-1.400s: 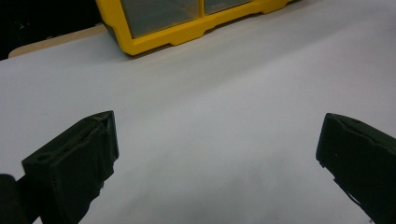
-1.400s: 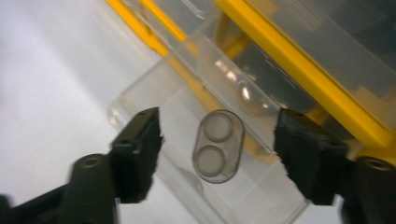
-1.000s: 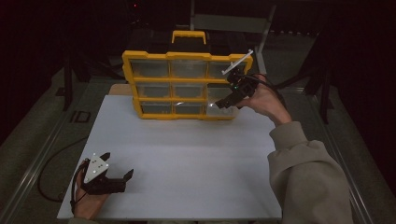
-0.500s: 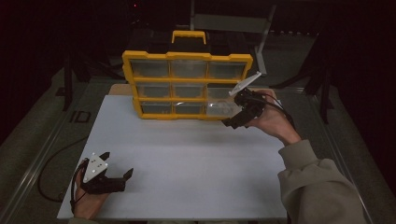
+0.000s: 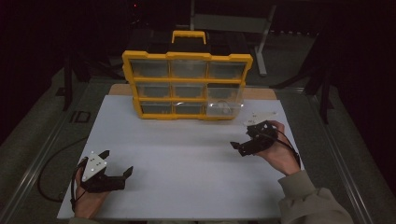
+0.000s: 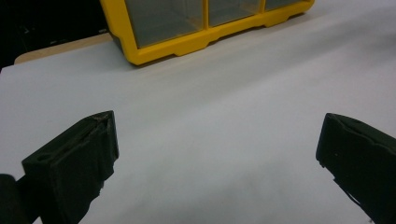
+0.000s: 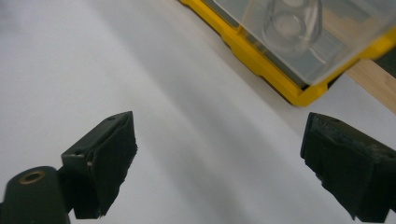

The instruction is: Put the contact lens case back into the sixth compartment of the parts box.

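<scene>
1. Where the white table top [image 5: 187, 158] meets its far edge, upper centre of the high view, a yellow organiser case [image 5: 187, 86] stands upright, with a yellow handle on top and three rows of three clear-fronted drawers
2. Its lower-right clear drawer [image 5: 224, 103] sticks out toward the viewer (some pale round thing lies inside, unclear what)
3. The left gripper [image 5: 117, 164], lower left, has its jaws spread wide and holds nothing
4. The right gripper [image 5: 239, 140], right of centre, is likewise spread wide and bare, apart from the case
</scene>
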A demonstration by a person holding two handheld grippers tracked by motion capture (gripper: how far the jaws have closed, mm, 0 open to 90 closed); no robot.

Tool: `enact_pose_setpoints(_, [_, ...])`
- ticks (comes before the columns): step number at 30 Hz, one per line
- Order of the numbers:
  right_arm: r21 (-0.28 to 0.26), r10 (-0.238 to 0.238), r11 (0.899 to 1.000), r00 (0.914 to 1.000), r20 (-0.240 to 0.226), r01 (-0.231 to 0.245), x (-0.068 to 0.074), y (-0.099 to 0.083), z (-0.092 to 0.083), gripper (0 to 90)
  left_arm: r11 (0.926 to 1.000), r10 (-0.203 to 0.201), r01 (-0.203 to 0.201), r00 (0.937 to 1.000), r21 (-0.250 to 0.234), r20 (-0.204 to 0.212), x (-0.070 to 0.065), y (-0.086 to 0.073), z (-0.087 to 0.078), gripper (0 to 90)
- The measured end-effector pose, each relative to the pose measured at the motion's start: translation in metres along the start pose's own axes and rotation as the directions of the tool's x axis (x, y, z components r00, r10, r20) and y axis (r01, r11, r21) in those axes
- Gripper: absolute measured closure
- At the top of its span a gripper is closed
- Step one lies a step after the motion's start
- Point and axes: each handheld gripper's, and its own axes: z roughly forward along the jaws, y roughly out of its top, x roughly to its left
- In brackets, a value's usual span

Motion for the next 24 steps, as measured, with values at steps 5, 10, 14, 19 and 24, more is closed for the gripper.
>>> enact_pose_setpoints(5, [-0.037, 0.023, 0.999, 0.9996, 0.015, -0.022, 0.009, -0.023, 0.003, 10.2, 0.9999, -0.004, 0.004, 1.0000, -0.016, -0.002, 0.001, 0.002, 0.000, 0.0])
enact_pose_setpoints(10, [-0.103, 0.065, 0.993, 0.9979, 0.003, -0.064, 0.017, -0.052, 0.005, 10.2, 0.9993, -0.011, 0.011, 0.9999, -0.036, -0.006, 0.003, 0.003, 0.001, 0.0])
enact_pose_setpoints(14, [-0.254, 0.115, 0.961, 0.9934, 0.008, -0.109, 0.023, -0.077, -0.004, 10.1, 0.9986, -0.011, 0.011, 0.9999, -0.051, -0.006, 0.004, 0.004, 0.001, 0.0])
enact_pose_setpoints(19, [-0.352, 0.150, 0.925, 0.9886, -0.003, -0.142, 0.029, -0.096, -0.009, 10.1, 0.9974, -0.012, 0.012, 0.9999, -0.071, -0.009, 0.005, 0.004, -0.001, 0.0])
enact_pose_setpoints(24, [-0.426, 0.178, 0.890, 0.9840, -0.010, -0.165, 0.032, -0.118, -0.012, 9.7, 0.9951, -0.007, 0.005, 0.9999, -0.099, -0.013, 0.005, 0.004, -0.003, 0.0])
